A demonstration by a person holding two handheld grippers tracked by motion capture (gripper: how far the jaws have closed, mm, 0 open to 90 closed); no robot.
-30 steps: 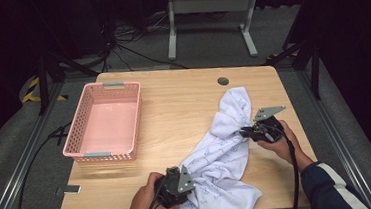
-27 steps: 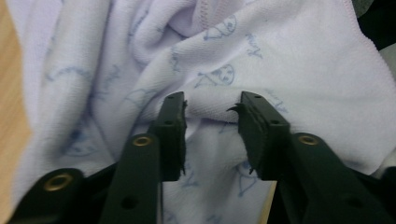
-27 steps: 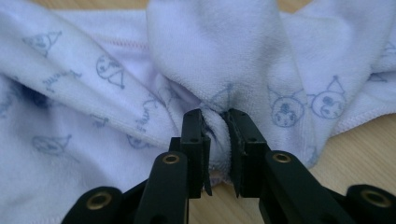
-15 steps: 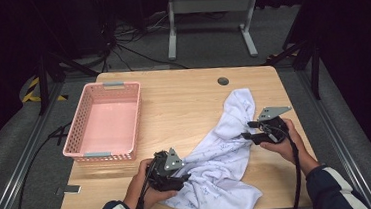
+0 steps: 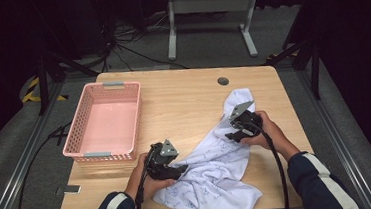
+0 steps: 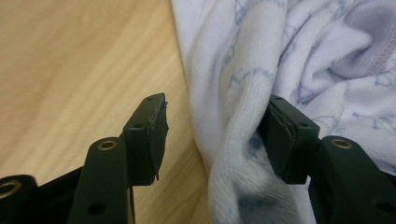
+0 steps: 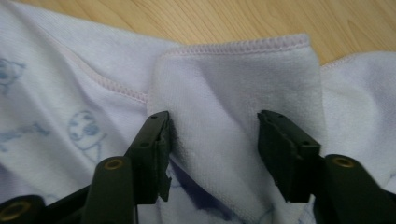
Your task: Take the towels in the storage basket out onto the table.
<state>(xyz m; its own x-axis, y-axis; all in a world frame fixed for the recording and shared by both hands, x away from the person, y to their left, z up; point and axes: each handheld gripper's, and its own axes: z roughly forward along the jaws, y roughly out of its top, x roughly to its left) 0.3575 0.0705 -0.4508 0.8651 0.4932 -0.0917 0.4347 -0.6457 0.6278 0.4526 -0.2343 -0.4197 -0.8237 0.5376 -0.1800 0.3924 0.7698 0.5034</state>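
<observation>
I have a white printed garment (image 5: 218, 167) lying crumpled in the lower right of the high view, on the wooden table (image 5: 183, 99), with the pink basket (image 5: 103, 122) well apart at the left. My left gripper (image 5: 178, 169) has just been closing a little and stands about half open around a rolled fold of the cloth (image 6: 233, 140); the fold touches one pad, while the other pad is clear of it over bare wood. My right gripper (image 5: 232, 133), also part open after a slight closing, straddles a hemmed flap (image 7: 224, 130) near the garment's upper end without pinching it. I judge I should seat each fold deep between the pads before squeezing, then lift both ends evenly.
</observation>
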